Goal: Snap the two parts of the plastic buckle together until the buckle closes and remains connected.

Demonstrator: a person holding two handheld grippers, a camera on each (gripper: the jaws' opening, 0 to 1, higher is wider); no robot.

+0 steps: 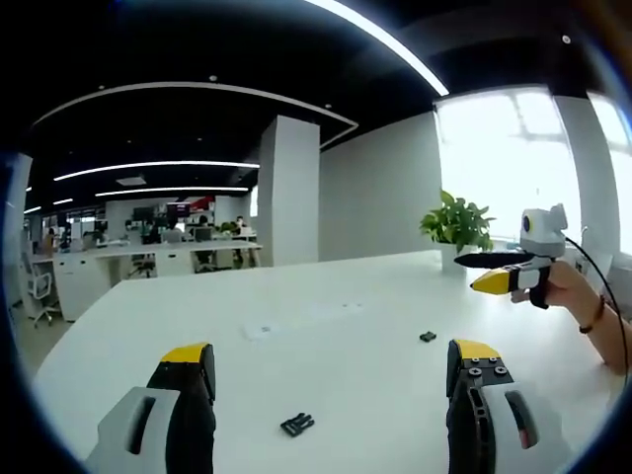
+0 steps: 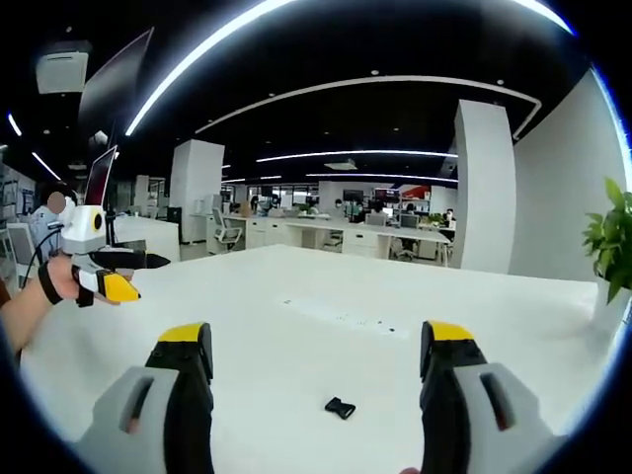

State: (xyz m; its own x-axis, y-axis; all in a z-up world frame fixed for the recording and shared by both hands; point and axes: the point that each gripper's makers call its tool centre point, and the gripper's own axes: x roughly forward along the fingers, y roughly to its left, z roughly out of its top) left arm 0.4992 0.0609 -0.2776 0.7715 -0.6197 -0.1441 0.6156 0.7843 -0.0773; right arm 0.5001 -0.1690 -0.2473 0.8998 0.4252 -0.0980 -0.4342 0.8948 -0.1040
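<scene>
Left gripper view: jaws apart above buckle part point(image 1: 297, 425); right gripper's jaws apart above buckle piece point(image 2: 341, 407)

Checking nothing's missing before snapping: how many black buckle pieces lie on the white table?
2. One buckle piece lies near, between the left claw's jaws; the other buckle piece lies farther off, toward the right claw.
</scene>
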